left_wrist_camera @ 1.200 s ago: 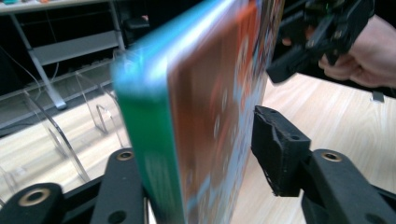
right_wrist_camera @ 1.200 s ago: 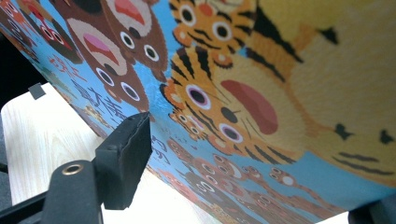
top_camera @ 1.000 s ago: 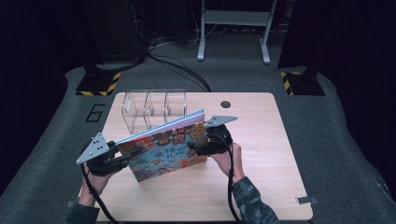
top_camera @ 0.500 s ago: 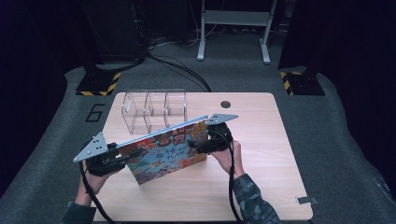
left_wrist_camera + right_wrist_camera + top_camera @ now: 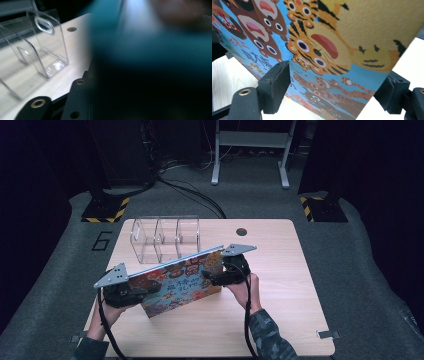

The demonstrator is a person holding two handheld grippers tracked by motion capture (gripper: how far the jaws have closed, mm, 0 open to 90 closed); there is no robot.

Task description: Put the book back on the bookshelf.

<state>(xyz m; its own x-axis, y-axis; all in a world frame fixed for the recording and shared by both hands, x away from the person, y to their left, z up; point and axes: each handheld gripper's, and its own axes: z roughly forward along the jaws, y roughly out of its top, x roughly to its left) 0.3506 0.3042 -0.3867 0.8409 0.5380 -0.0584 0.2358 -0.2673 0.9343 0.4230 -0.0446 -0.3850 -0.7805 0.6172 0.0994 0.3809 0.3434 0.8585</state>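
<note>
A picture book (image 5: 182,280) with cartoon animals on its cover is held tilted over the wooden table (image 5: 280,270), its lower corner near the tabletop. My left gripper (image 5: 145,290) grips the book's left end; its jaws have just eased a little wider, still with the book between them. In the left gripper view the teal book (image 5: 150,50) is a close blur beside one black finger (image 5: 77,100). My right gripper (image 5: 215,279) holds the right end; its jaws have just tightened. The book's tiger cover (image 5: 342,37) runs between the jaws of the right gripper (image 5: 334,85), with one pad against the cover.
A clear acrylic organizer (image 5: 165,237) with three open compartments stands just behind the book, close to its top edge; its walls (image 5: 47,50) show in the left gripper view. A cable hole (image 5: 242,231) sits near the table's far edge. Bare tabletop lies right of my hands.
The book's tilt has shifted slightly. Both hands stay nearly where they were, still at the book's two ends.
</note>
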